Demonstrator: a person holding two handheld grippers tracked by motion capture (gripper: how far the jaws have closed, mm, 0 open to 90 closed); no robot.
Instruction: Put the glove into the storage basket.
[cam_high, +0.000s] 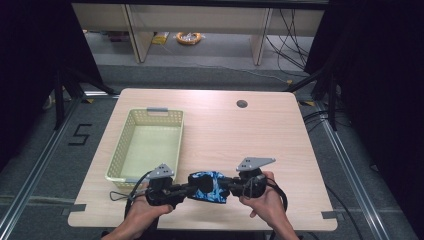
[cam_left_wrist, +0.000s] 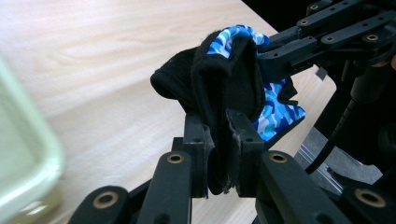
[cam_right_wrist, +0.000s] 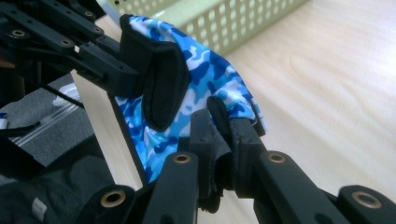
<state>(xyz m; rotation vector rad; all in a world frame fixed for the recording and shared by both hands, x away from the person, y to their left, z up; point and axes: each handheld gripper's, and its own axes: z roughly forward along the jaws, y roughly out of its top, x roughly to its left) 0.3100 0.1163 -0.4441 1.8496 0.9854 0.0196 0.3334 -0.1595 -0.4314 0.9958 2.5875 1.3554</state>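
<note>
A pale wood-grain worktop (cam_high: 260, 135) with rounded corners stands on grey carpet, hemmed by dark curtains on both sides. A black "5" is marked on the floor (cam_high: 80, 134) at the left, metal rails run along the floor on each side, and beyond the far edge stand light-coloured furniture legs, loose cables and a yellow ring-shaped object (cam_high: 189, 37). A small round grommet hole (cam_high: 242, 104) sits near the worktop's far edge.

On the left half of the worktop lies a pale green perforated basket (cam_high: 114, 160), long axis running away from the person, with nothing visible inside it.

Just right of the basket's near corner, the left hand (cam_high: 145, 212) holds the left tool (cam_high: 189, 189), its jaws pressed together on black fabric of a glove (cam_high: 210, 186). The glove is blue camouflage print with black trim and hangs near the front edge of the worktop, stretched between the two tools with its long axis running left to right; whether it touches the surface I cannot tell. In the left gripper view, the glove's (cam_left_wrist: 233, 74) black edge is pinched between the pads.

The right tool (cam_high: 226, 186), held by the right hand (cam_high: 267, 200), points left toward the other, jaws pinching the opposite end. In the right gripper view, the camouflage cloth (cam_right_wrist: 205, 70) and a black strap drape over the closed jaws, with the basket (cam_right_wrist: 224, 18) behind.
</note>
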